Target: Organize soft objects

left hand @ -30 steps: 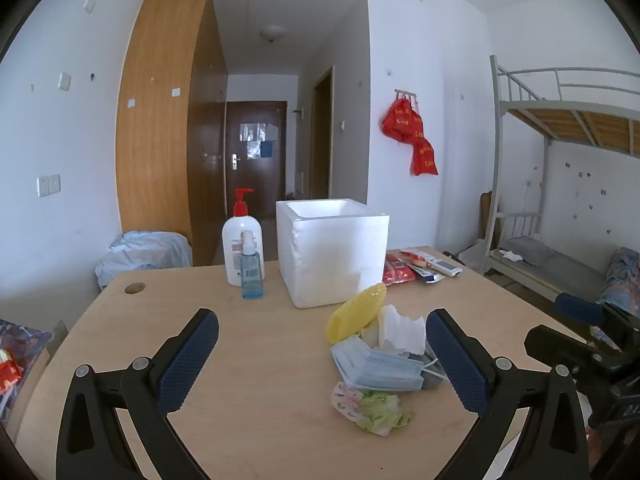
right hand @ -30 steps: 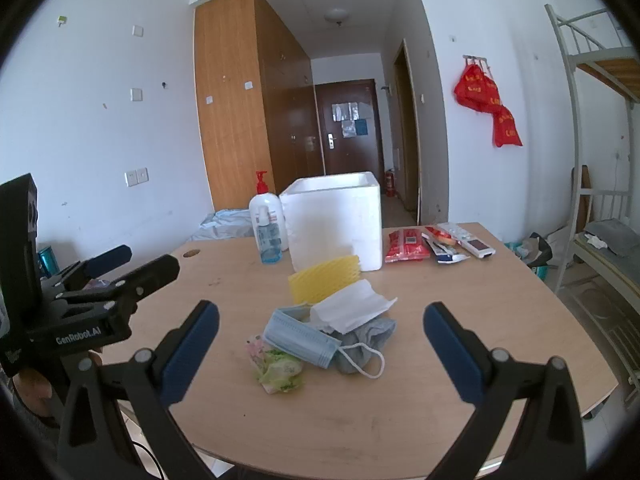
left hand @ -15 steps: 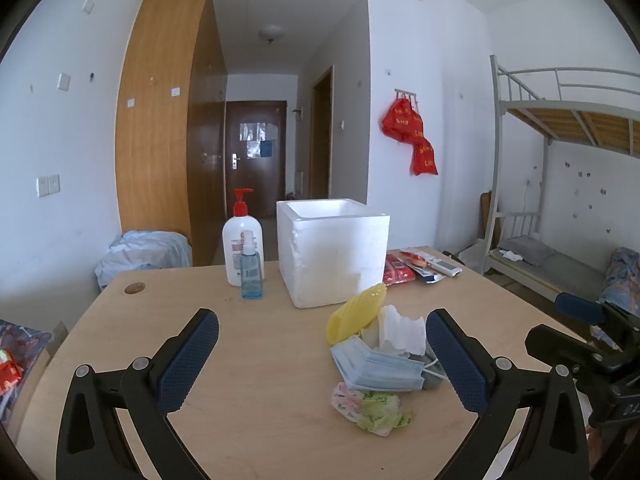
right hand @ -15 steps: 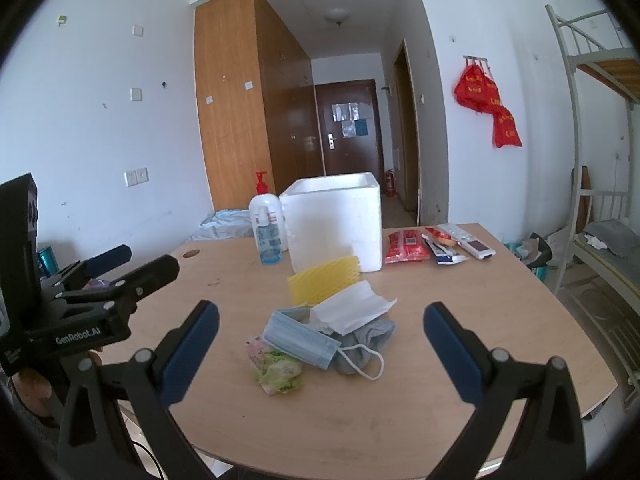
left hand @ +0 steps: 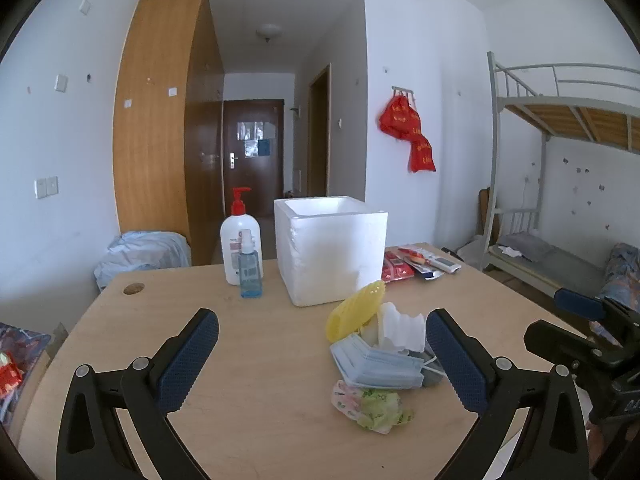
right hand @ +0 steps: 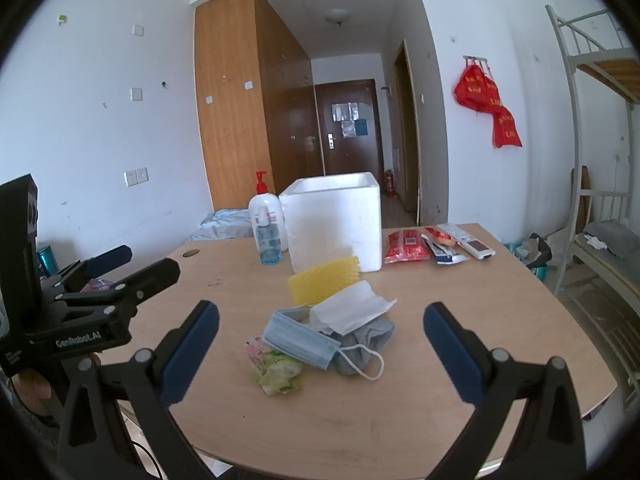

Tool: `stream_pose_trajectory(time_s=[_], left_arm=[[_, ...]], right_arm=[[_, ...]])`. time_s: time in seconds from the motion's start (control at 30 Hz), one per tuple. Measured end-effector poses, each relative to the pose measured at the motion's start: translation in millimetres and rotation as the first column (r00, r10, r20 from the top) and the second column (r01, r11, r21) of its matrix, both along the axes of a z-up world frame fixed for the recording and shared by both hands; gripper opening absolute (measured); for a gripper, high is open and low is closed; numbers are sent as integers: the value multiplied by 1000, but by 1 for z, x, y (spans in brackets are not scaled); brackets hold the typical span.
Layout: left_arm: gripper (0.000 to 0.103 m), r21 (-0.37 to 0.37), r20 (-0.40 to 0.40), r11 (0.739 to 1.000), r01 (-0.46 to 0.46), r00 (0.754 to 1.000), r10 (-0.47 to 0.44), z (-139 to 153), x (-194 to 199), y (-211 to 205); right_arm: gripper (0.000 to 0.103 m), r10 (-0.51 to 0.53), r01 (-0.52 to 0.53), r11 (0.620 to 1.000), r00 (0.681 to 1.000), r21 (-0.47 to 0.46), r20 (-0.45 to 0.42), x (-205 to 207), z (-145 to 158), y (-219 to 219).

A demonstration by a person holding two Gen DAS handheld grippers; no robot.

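A pile of soft things lies mid-table: a yellow sponge (right hand: 322, 281), a white tissue (right hand: 352, 311), a blue face mask (right hand: 298, 338), a grey cloth (right hand: 366, 338) and a green-pink crumpled wrapper (right hand: 274, 368). Behind it stands an open white foam box (right hand: 336, 220). The pile also shows in the left wrist view, with the mask (left hand: 376, 364) and the sponge (left hand: 354, 310). My left gripper (left hand: 320, 356) is open and empty, left of the pile. My right gripper (right hand: 320, 354) is open and empty, hovering in front of the pile.
A pump bottle (right hand: 266, 210) and a small blue spray bottle (right hand: 268, 240) stand left of the box. Red packets (right hand: 406, 246) and a remote (right hand: 470, 242) lie at the back right. The wooden table (right hand: 460, 360) has a curved front edge. A bunk bed (left hand: 560, 184) is at right.
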State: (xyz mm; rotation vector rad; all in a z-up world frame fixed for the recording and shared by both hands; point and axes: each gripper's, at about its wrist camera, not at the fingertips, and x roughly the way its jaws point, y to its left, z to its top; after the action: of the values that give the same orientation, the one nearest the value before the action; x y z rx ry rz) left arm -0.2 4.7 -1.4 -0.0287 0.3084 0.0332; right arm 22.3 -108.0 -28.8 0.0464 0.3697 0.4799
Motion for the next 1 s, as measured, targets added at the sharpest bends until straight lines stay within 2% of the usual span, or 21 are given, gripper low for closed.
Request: stream_pose_trajectory(time_s=[1.0], left_arm=[[103,-3,-8,1000,-4,1000,4,1,1,-1]], right_arm=[[103,3,-3,1000,1000,-1,-1,3,-1,1]])
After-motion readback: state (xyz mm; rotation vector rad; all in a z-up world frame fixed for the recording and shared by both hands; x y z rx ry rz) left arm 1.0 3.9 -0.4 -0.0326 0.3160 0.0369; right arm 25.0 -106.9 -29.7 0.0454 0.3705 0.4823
